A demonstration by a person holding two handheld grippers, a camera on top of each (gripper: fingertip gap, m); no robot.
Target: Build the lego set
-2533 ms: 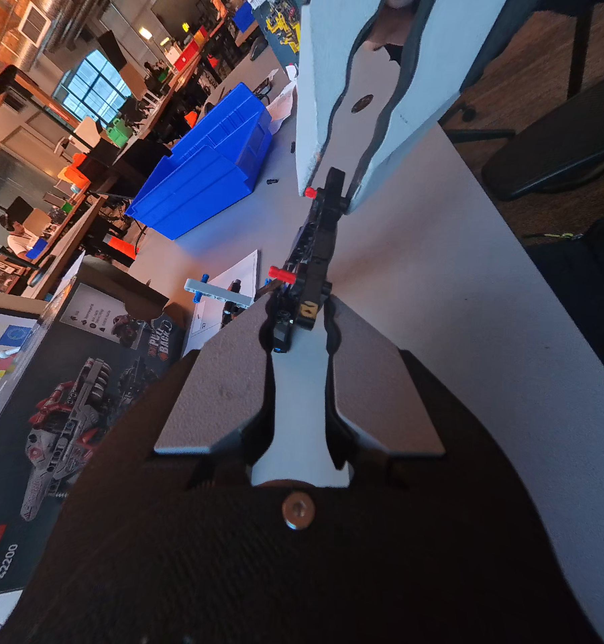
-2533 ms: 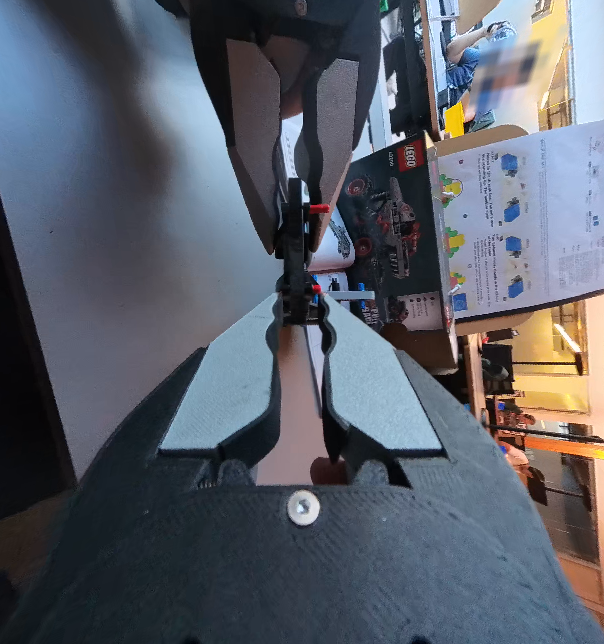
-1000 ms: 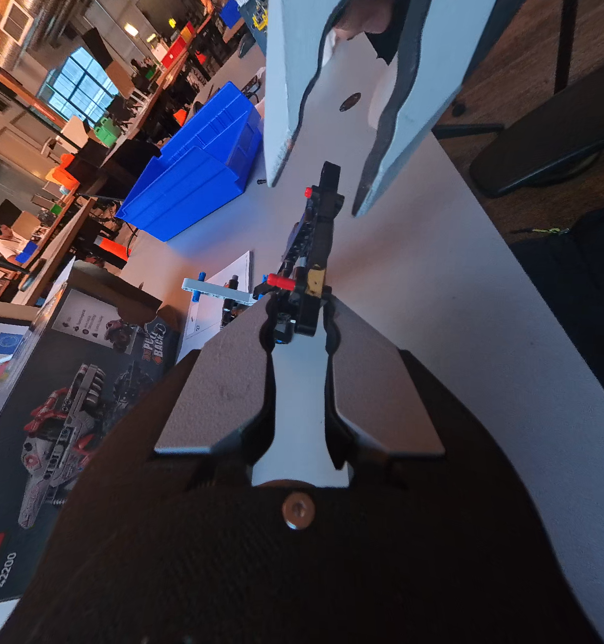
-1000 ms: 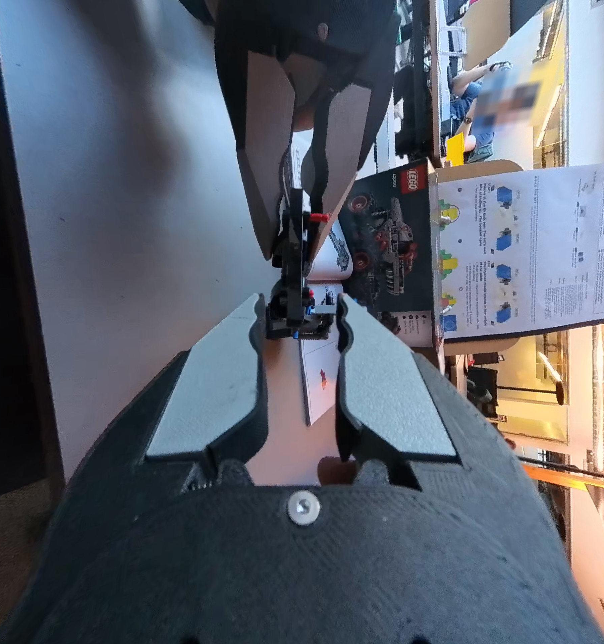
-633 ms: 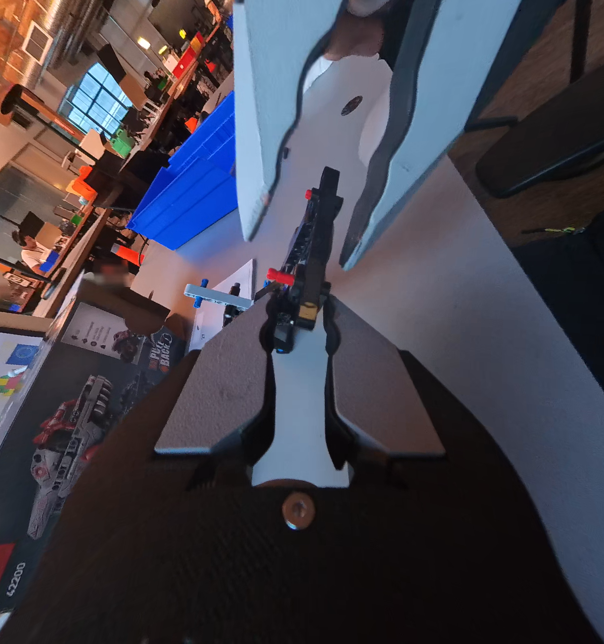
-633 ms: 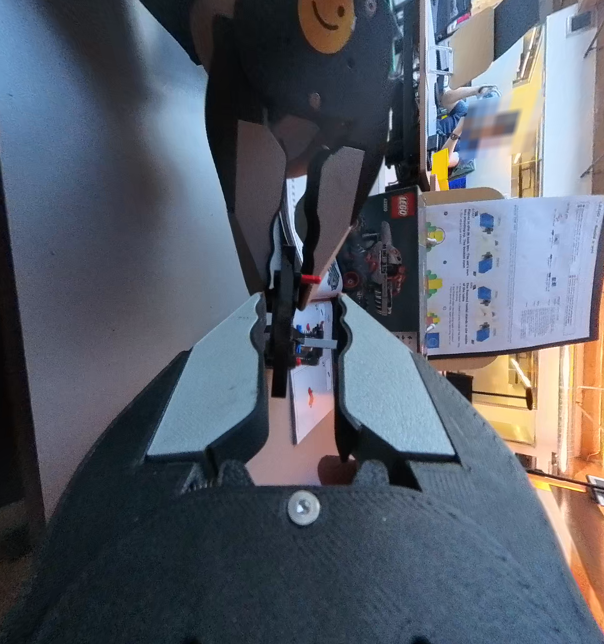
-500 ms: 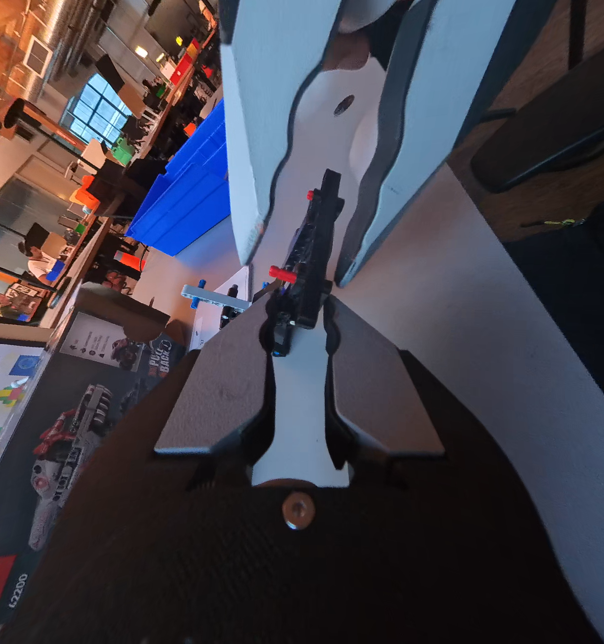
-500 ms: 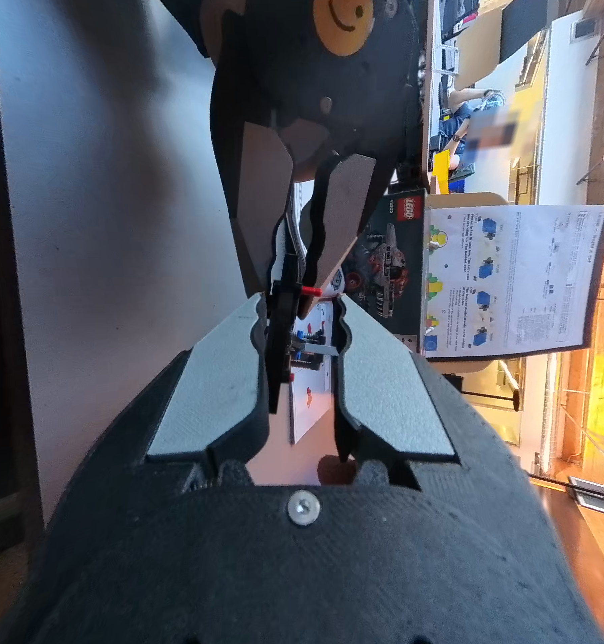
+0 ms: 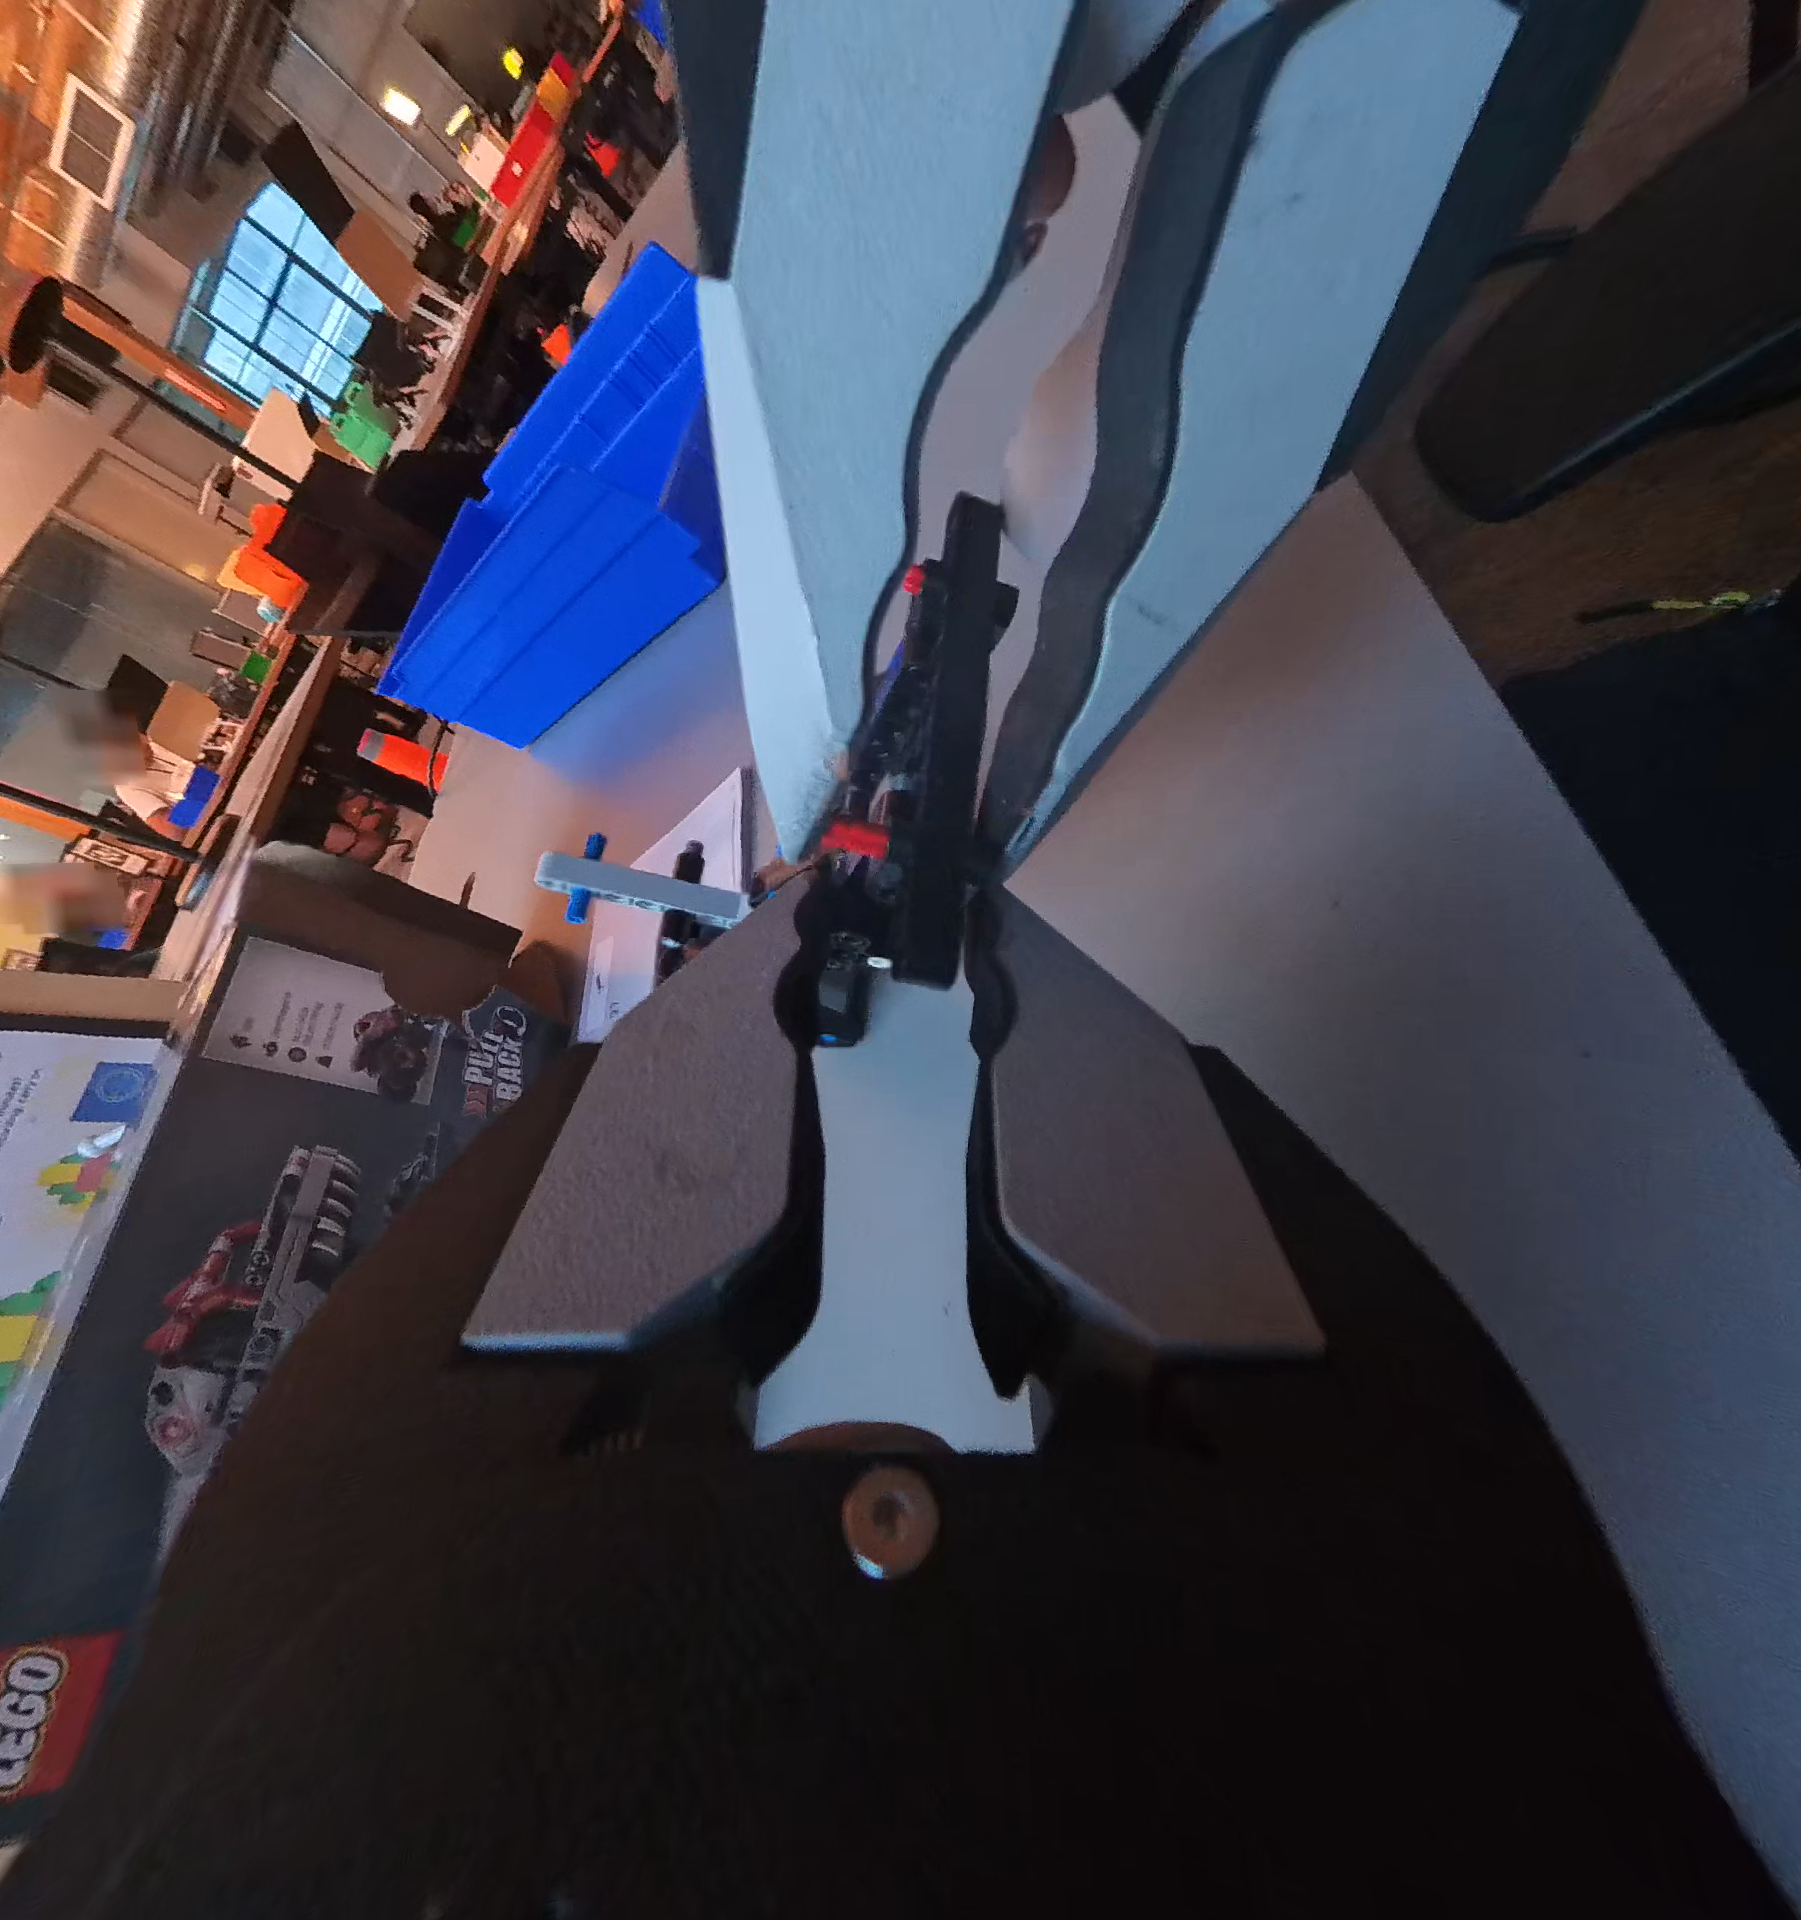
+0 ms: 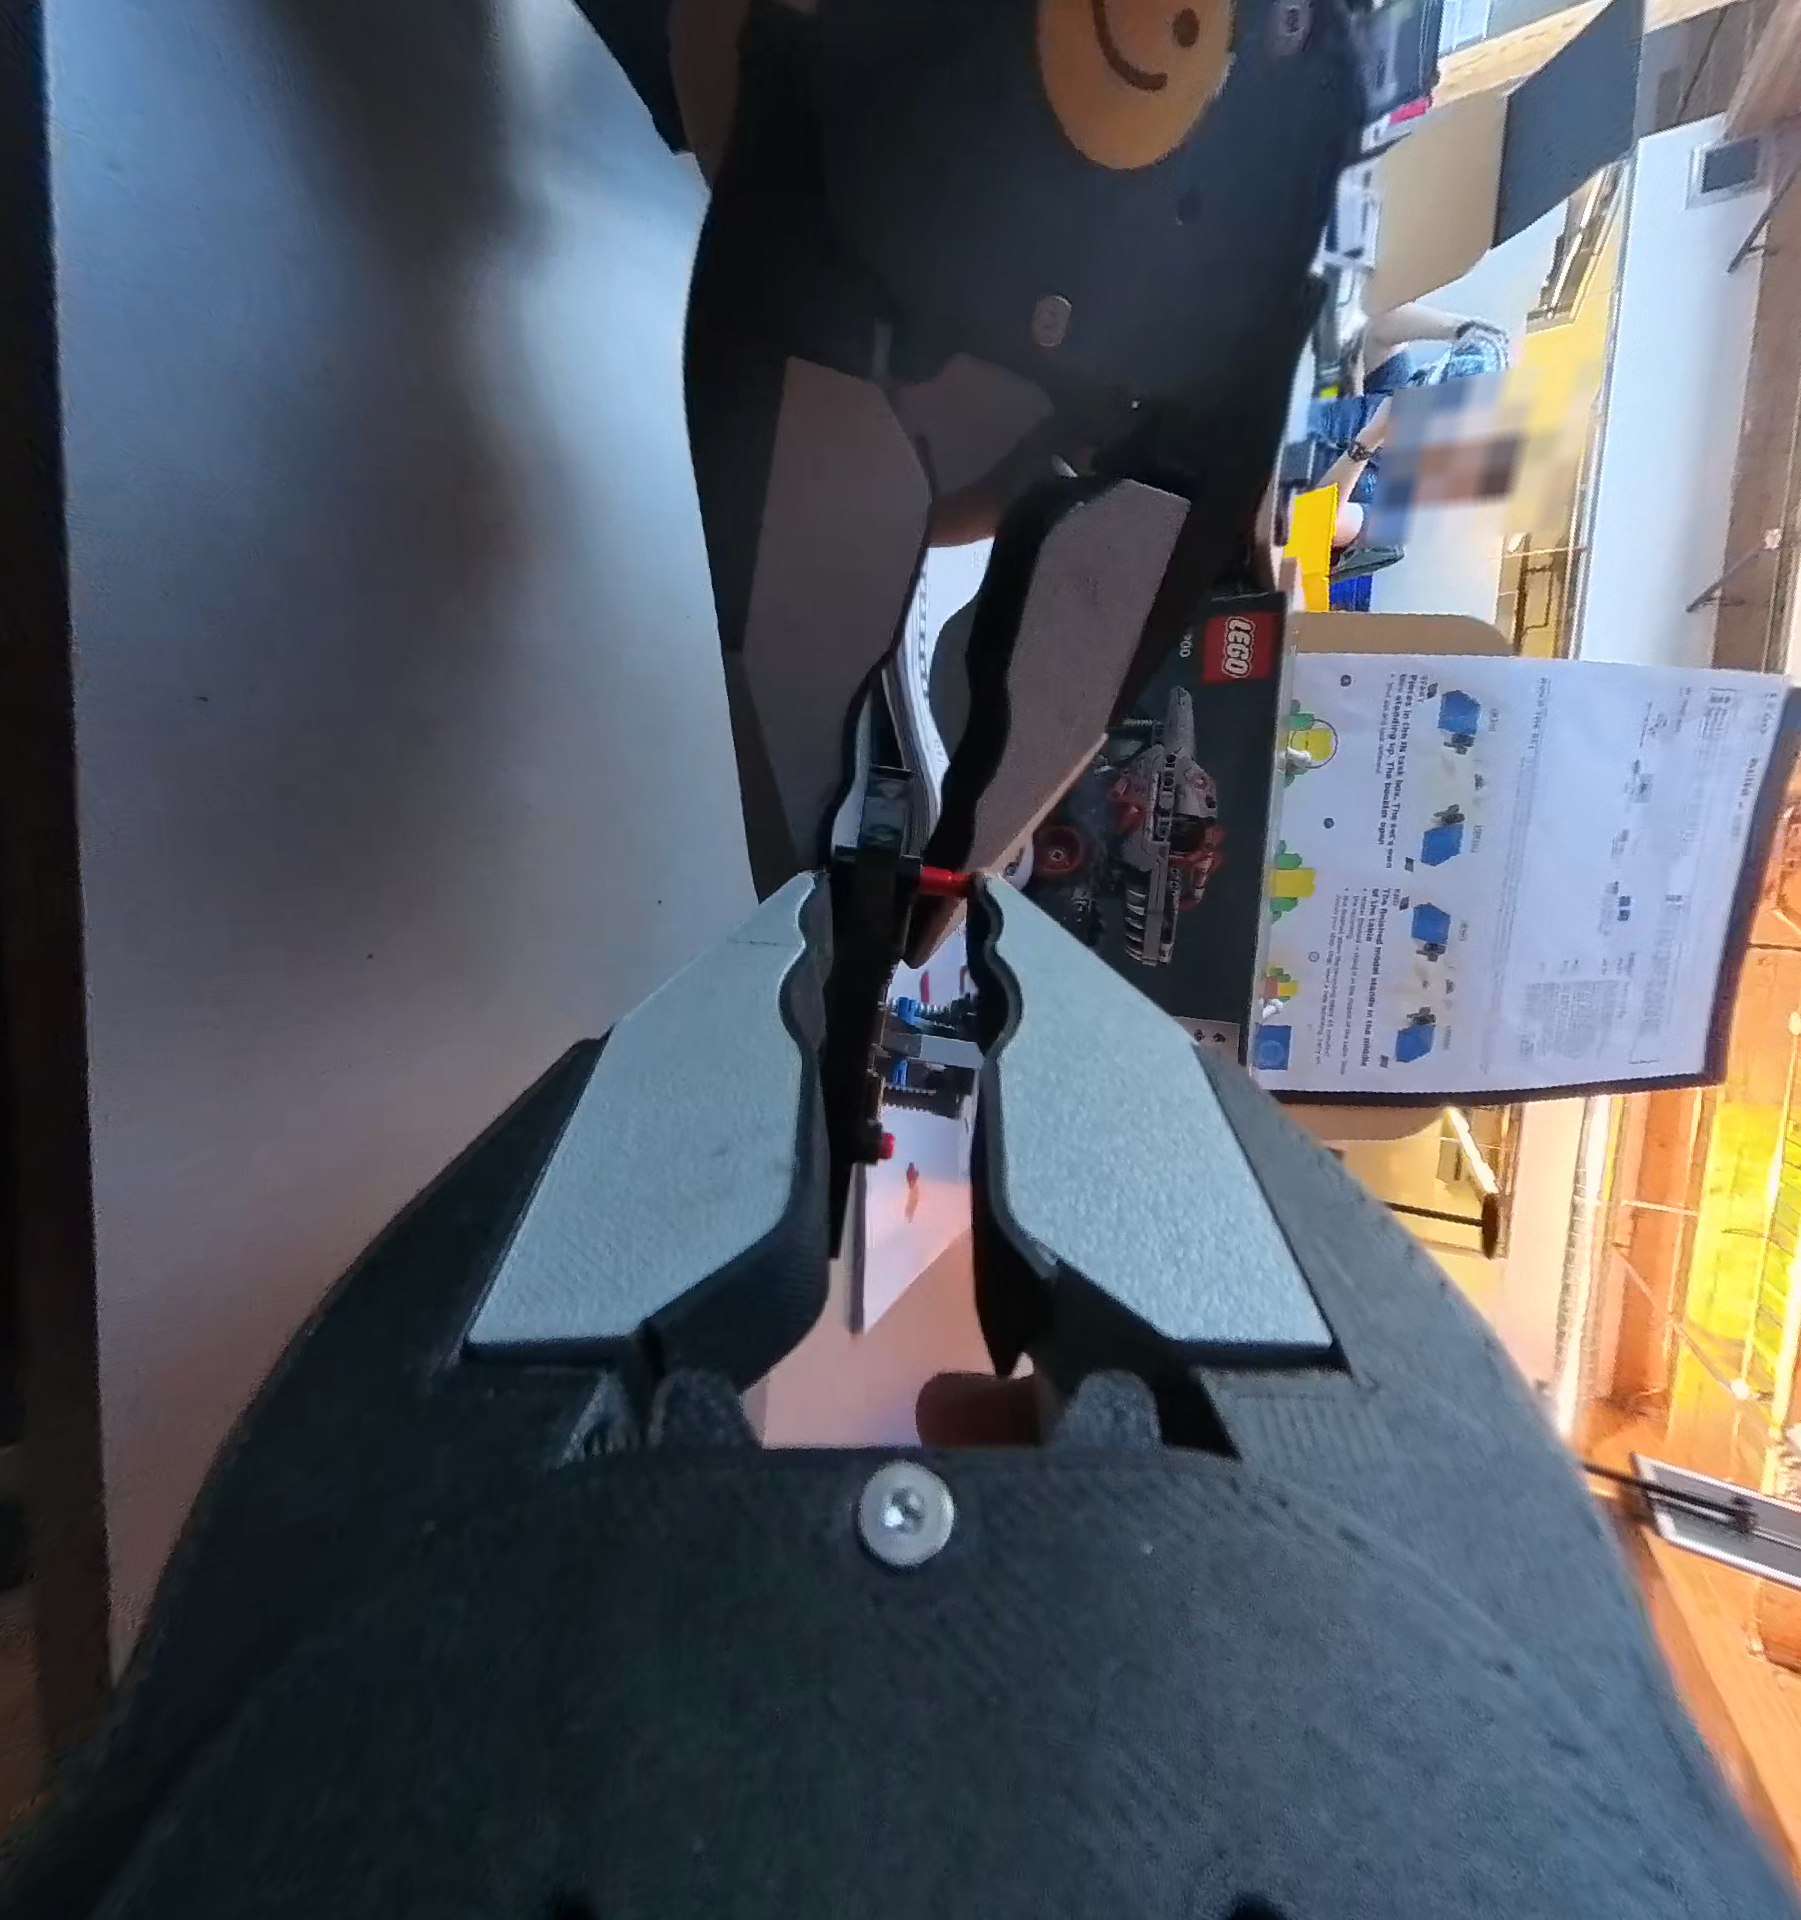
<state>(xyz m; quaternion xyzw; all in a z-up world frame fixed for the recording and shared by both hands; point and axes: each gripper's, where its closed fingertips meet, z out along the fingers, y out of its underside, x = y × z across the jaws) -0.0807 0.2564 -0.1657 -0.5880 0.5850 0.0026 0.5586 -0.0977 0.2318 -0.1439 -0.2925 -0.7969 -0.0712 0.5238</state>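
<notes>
A black lego assembly with red pins is held up over the grey table. My left gripper, with brown pads, is shut on its near end. My right gripper, with grey pads, comes from the opposite side and straddles the assembly. In the right wrist view, my right gripper has the assembly against one finger, and a red pin touches the other fingertip. The left gripper faces it, tip to tip.
The lego box stands at the left, with a printed sheet beside it. A grey beam with a blue pin and a white booklet lie near it. Blue bins sit farther back. The table edge runs along the right. The tips of both grippers are at nearly the same place.
The right gripper opened, slid forward along the assembly until its tips met the left gripper's, and has narrowed onto the assembly and red pin. The left gripper kept its hold.
</notes>
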